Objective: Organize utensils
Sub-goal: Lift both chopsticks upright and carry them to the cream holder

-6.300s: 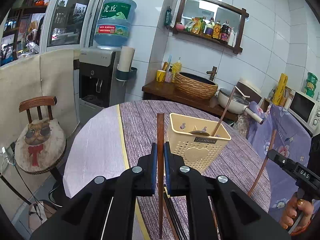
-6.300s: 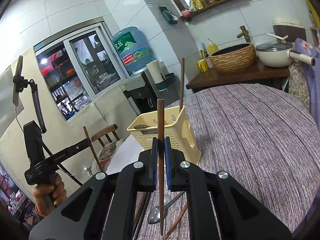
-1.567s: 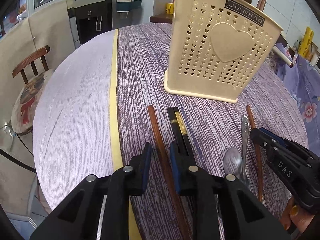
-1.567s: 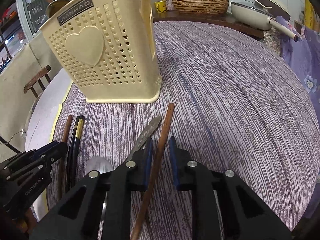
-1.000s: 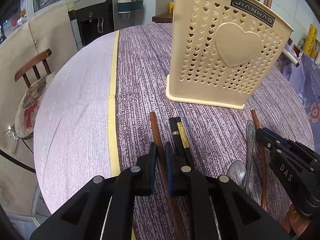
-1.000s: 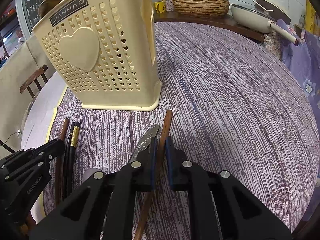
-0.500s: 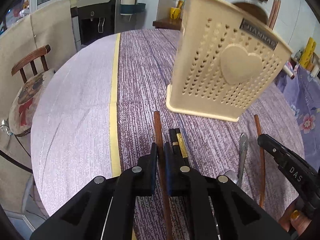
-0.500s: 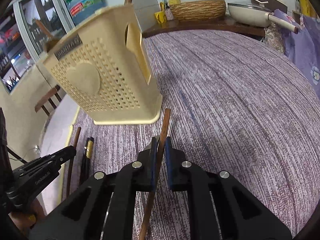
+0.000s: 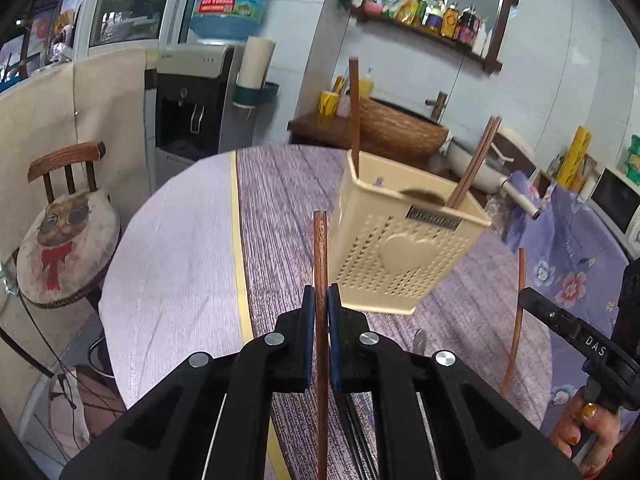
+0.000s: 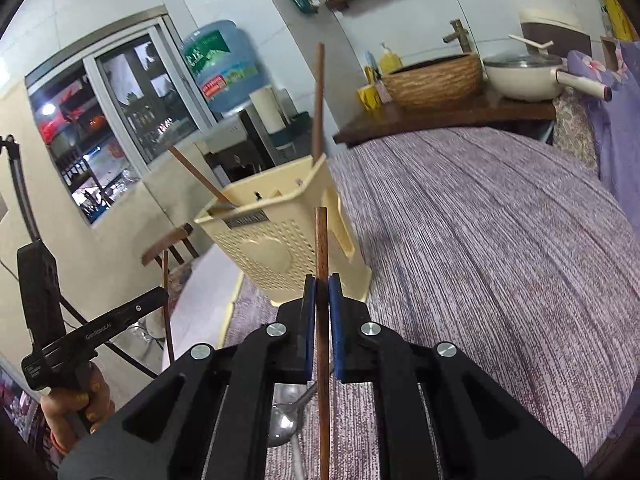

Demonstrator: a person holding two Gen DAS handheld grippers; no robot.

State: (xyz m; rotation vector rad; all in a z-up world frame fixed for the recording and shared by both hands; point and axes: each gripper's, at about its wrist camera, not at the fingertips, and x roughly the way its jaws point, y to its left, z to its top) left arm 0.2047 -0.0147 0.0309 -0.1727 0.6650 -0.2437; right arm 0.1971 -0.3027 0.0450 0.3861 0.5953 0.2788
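We find the left gripper (image 9: 321, 300) clamped on a brown chopstick (image 9: 321, 248), which stands upright between its blue pads, its top end above the jaws and its lower length running down past them. The right gripper (image 10: 321, 300) is likewise clamped on a second chopstick (image 10: 321, 248), held upright in the same way. In the left wrist view we also see the right gripper (image 9: 524, 294) at the right edge with its stick hanging clear of the table (image 9: 180, 264), and a hand (image 9: 576, 428) on its grip.

The caddy (image 9: 400, 248), cream plastic with a heart on its front, stands on the purple-grey cloth of the round table, ahead of both grippers. We note three brown sticks rising from it: one upright at the left rear corner (image 9: 354, 112), and a pair leaning right (image 9: 474, 164). A dark rounded item lies inside near the front rim; we cannot tell what it is.

On the cloth below the right gripper lies a metal spoon (image 10: 282, 420). Dark sticks (image 9: 360, 432) lie on the cloth below the left gripper, largely hidden by it.

A chair (image 9: 66, 224) with a cat cushion stands left of the table.
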